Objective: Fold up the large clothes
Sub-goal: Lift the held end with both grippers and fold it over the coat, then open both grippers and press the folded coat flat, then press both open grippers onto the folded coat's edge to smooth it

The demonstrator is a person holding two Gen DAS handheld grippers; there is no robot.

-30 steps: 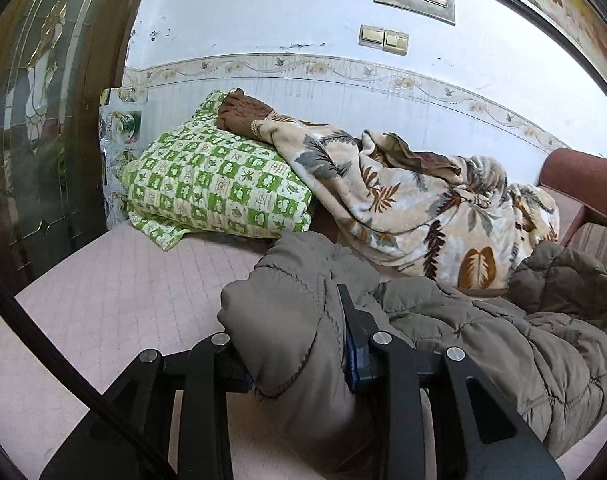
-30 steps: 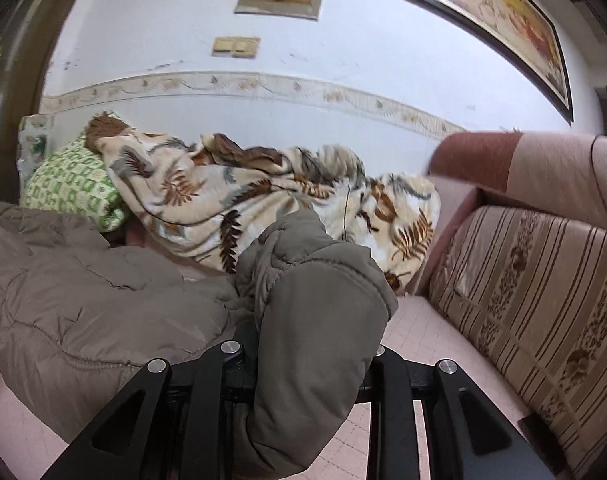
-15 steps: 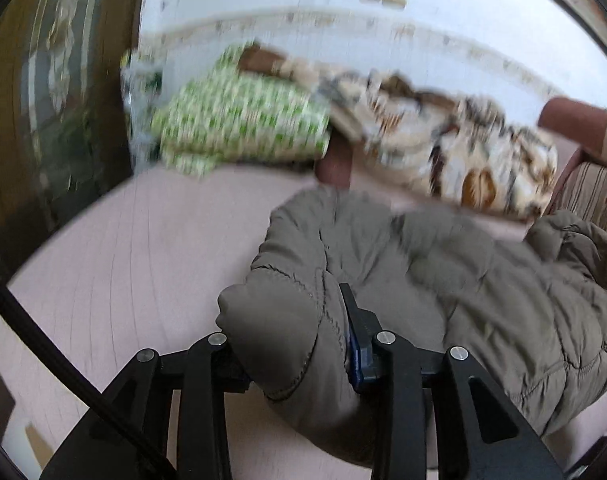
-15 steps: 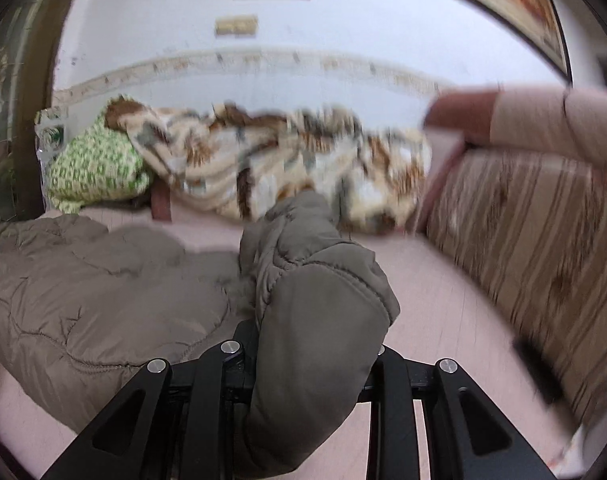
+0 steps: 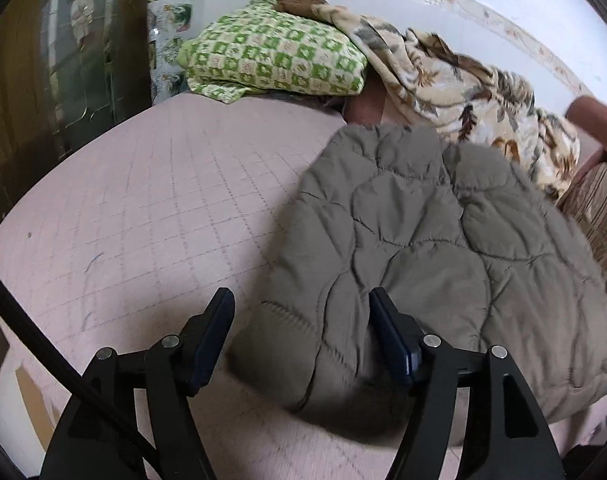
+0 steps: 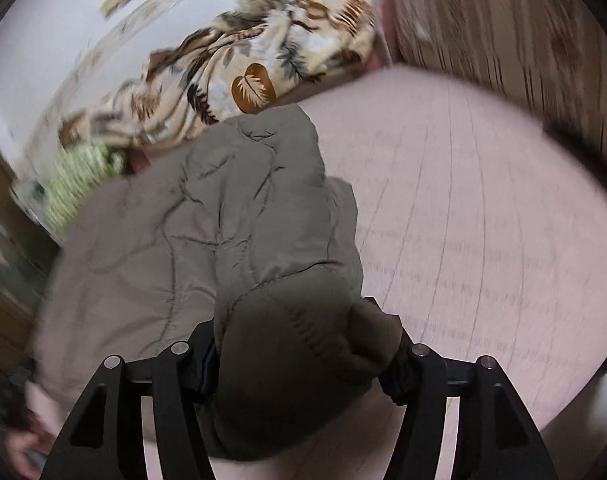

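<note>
Mid-fold: left gripper [image 5: 301, 332] spread wide around the jacket [image 5: 415, 240] at lower centre, right gripper [image 6: 303, 344] apparently gripping its edge; letting go seems next.

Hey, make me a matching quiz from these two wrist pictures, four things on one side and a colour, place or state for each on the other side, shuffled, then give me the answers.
Things:
1. left tongs
2. right tongs
3. checked cushion
4. leaf-print blanket

Descriptions:
A. green and cream, near the wall corner by the door
B. open, with the jacket's edge lying between the fingers
C. beige with brown leaves, heaped along the wall
D. fingers spread, but the jacket bunched between them

Pairs: 1-B, 2-D, 3-A, 4-C
</note>
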